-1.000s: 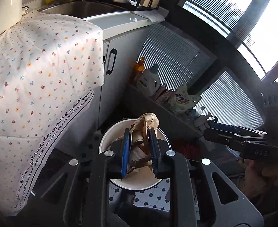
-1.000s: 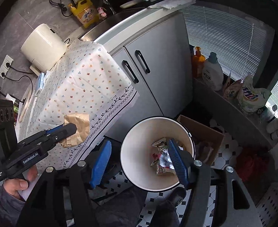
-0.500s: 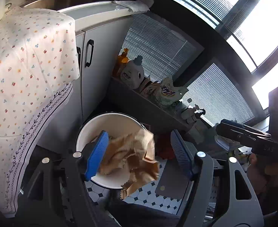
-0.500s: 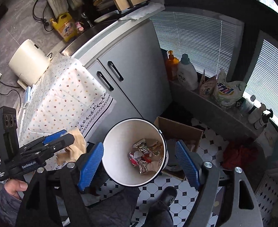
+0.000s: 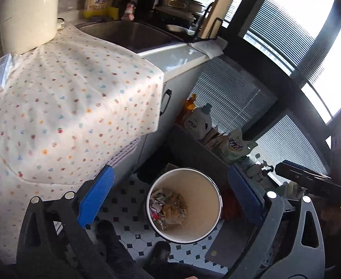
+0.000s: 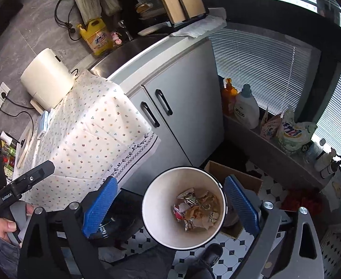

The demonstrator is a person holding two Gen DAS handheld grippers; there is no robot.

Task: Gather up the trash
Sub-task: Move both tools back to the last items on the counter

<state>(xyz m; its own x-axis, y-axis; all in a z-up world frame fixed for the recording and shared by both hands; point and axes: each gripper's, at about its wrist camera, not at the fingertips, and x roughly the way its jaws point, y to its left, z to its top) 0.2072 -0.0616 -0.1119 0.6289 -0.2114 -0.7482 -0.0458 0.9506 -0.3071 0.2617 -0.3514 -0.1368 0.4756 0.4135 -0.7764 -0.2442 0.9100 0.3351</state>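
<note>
Tiled floor [image 5: 133, 237] | bin [image 5: 213, 205]: crumpled trash [image 6: 197, 209] | left tool [image 5: 170, 197], right tool [image 6: 170, 205]: opening, empty

Both handheld grippers point steeply downward, side by side. The left gripper [image 5: 170, 200] has its blue-padded jaws spread wide and opening, with nothing held between them. The right gripper [image 6: 170, 207] matches it, its jaws likewise wide apart, opening and empty. The person's left hand [image 6: 5, 225] wraps the left gripper's handle from below; the right hand [image 5: 333, 216] grips the other handle, partly hidden in shadow.
</note>
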